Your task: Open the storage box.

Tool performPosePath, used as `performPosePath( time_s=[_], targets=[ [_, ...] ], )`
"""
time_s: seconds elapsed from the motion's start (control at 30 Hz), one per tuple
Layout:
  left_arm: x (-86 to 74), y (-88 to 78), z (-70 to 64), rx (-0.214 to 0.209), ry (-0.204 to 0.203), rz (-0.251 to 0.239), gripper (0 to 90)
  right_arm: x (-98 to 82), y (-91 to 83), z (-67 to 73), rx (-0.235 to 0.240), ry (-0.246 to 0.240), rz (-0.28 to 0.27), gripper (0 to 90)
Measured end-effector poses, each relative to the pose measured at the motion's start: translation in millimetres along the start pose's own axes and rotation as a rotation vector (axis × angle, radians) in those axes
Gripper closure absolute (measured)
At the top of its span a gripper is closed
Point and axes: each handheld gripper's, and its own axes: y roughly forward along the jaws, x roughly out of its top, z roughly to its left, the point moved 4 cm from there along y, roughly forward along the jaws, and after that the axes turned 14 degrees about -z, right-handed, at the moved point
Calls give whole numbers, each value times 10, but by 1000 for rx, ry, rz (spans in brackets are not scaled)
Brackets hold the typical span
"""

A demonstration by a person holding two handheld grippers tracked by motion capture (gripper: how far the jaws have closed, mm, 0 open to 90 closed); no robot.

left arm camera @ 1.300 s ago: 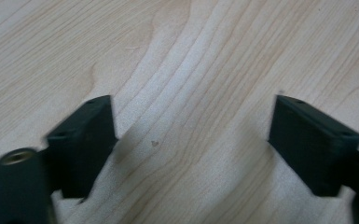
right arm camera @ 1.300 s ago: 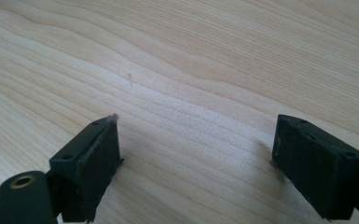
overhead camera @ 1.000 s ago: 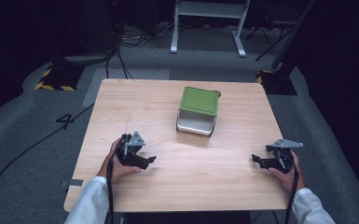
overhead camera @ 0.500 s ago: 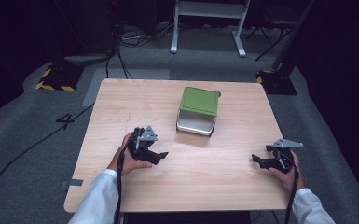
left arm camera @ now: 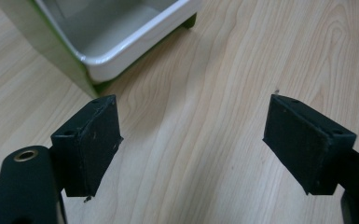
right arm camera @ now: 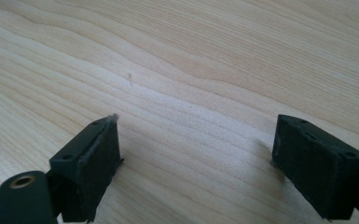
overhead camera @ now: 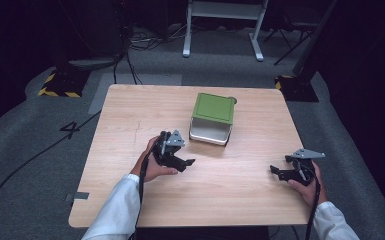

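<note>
Pale wood grain runs across the surface (overhead camera: 130,125), and at its near edge two white sleeves come in from below. The right tongs (overhead camera: 279,172) sit low at the near right, close to the edge, held in the person's right hand (overhead camera: 307,182) with a grey three-cornered plate on top. In the right gripper view their two black pads (right arm camera: 93,158) stand wide apart over bare wood, with nothing between them.

A little farther in, on the left half, the left tongs (overhead camera: 185,161) are held in the left hand (overhead camera: 152,162) and angle toward the middle of the surface. In the left gripper view their pads (left arm camera: 91,140) stand well apart too, with only wood grain between them; the jaws have just been easing closer, yet they grip nothing.

Beyond them, near the centre of the surface and toward its far edge, lies the box (overhead camera: 211,120): green outside and white inside, tipped on its side with its open mouth facing the person. Its white rim (left arm camera: 135,37) fills the upper left of the left gripper view, near those tongs but apart from them.

Past the far edge, grey carpet (overhead camera: 45,150) holds black cables and a white metal frame (overhead camera: 222,20).
</note>
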Motion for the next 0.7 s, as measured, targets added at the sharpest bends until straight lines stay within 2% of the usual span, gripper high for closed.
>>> performPosePath(
  time_s=[0.1, 0.27, 0.4, 0.7],
  targets=[
    [68, 80, -2, 0, 13, -27, 187, 0, 0, 0, 0, 0, 0, 152],
    [148, 255, -5, -17, 36, -16, 187, 0, 0, 0, 0, 0, 0, 152],
    [189, 326, 3, -18, 43, -21, 187, 0, 0, 0, 0, 0, 0, 152],
    [300, 520, 53, -25, 42, -5, 185, 0, 0, 0, 0, 0, 0, 152]
  ],
)
